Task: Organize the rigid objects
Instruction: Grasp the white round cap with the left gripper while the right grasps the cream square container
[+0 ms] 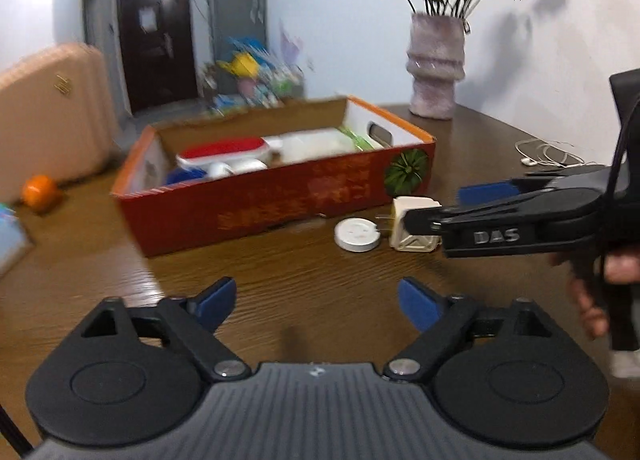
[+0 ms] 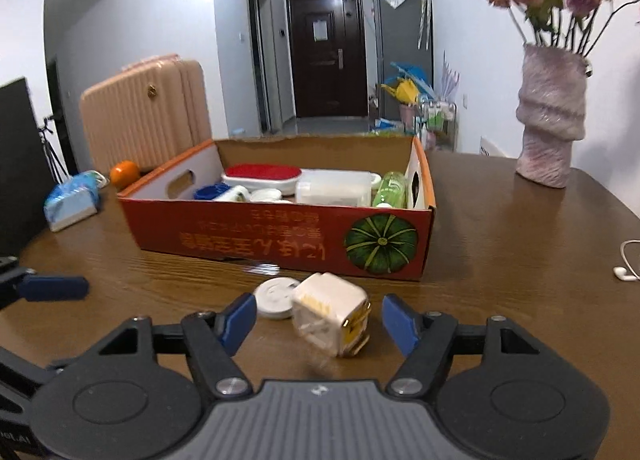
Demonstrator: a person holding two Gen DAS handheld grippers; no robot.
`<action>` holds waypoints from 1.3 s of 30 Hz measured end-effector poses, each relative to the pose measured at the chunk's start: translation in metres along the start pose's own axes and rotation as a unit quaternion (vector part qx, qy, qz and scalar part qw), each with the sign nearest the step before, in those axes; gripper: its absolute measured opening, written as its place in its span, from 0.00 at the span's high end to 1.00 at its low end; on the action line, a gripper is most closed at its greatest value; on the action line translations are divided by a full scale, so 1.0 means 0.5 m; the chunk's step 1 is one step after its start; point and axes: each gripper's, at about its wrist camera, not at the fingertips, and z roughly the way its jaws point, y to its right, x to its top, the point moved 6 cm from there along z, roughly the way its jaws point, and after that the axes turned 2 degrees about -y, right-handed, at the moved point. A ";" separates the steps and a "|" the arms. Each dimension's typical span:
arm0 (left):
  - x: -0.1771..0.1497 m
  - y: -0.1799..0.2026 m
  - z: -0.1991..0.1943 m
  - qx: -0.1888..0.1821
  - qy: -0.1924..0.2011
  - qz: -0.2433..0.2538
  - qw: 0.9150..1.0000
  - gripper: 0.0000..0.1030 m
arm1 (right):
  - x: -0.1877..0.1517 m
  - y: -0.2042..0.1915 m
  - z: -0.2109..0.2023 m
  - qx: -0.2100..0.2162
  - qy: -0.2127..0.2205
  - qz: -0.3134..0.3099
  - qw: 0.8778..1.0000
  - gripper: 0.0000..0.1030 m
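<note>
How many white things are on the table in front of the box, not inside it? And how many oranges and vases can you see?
White plug adapter: 1
White round lid: 1
Orange: 1
Vase: 1
Total: 4
The adapter sits between the open fingers of the right gripper, not yet gripped.

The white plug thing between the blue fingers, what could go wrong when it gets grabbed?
The plug adapter sits tilted between the open right hand-held gripper, so it might twist or pop out. It seems to touch the round white lid, which could get nudged. The box wall stands close behind.
</note>
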 end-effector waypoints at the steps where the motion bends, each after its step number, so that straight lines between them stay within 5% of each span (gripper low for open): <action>1: 0.007 -0.002 0.022 -0.013 -0.011 -0.005 1.000 0.21 | 0.004 0.006 0.020 -0.003 -0.005 -0.001 1.000 0.35; 4: 0.025 -0.004 0.090 -0.041 -0.034 -0.002 0.999 0.27 | 0.007 0.022 0.060 -0.003 -0.015 0.009 1.000 0.35; 11: 0.069 0.025 0.195 -0.070 -0.046 0.025 0.996 0.35 | 0.008 0.065 0.068 0.004 -0.006 0.052 0.999 0.58; 20: 0.082 0.052 0.263 -0.080 -0.064 0.045 0.994 0.61 | 0.001 0.074 0.075 0.017 -0.017 0.056 0.998 0.61; 31: 0.072 0.046 0.232 -0.076 -0.064 0.038 0.994 0.62 | -0.005 0.064 0.058 0.032 -0.016 0.051 0.998 0.70; 39: -0.002 0.013 0.059 -0.037 -0.051 -0.038 0.997 0.62 | -0.069 -0.001 -0.048 0.048 -0.019 0.044 0.998 0.70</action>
